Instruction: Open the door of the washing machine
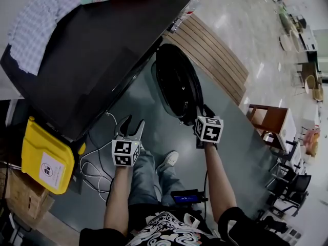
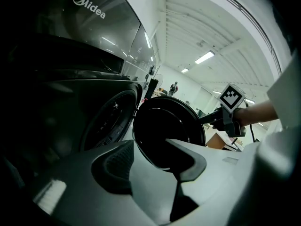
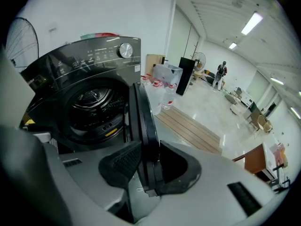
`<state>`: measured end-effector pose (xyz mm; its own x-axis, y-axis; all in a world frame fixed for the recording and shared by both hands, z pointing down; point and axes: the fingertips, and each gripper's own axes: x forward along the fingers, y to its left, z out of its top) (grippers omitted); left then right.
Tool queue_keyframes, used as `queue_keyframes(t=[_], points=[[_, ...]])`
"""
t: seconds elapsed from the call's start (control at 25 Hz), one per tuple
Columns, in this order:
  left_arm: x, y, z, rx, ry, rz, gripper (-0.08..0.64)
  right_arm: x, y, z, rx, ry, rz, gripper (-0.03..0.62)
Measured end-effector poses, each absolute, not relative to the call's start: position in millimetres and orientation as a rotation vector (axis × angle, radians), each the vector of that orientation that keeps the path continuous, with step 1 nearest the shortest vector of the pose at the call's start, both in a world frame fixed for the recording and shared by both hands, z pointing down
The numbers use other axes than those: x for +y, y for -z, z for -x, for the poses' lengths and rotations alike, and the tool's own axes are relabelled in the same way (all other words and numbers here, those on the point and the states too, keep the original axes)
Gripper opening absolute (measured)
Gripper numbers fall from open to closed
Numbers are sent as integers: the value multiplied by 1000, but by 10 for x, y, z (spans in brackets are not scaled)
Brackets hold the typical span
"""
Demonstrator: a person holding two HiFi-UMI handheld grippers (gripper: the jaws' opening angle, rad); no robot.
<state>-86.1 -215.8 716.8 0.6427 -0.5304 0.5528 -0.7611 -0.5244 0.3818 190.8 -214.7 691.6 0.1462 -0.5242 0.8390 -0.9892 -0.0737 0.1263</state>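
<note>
Right tool (image 3: 149,166) clamped on door (image 3: 141,121) | left tool (image 2: 150,161) wide, empty | yellow bin (image 1: 46,155), cables (image 1: 95,163) beside washer (image 1: 102,50)

Clothes (image 1: 41,27) on top of washing machine (image 1: 102,50), door (image 1: 177,83) swung out at its front, bin (image 1: 46,160) at its left

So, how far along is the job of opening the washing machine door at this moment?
Done: the door is already unlatched and swung well out from the washing machine, so the drum shows. In hand: the right gripper clamps the door's edge between its jaws. The left gripper is open and empty. Left: at most swinging it wider and letting go.
</note>
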Motion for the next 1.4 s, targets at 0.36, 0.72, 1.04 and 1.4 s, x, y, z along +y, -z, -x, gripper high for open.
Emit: queue_keyframes(t=[0.36,0.72,1.04,1.4], points=[[-2063,-6949,913,-988,-392,-2318,202,-2272,-6853,-2427,-1406,-731,-1764,106],[-1750,-5925,873,-1144,-271,-2441,126,-1663,-5930,-1918,-1746,-769,-1889,2],[-761,-4564,604,-1372,10,-2367,45,-287,-4783,-1376,-2226,-744,-1775,2],[605,-3964,364,-1524,-112,-2374,6,855,-4070,-1593,-2345,-582,-1783,0]])
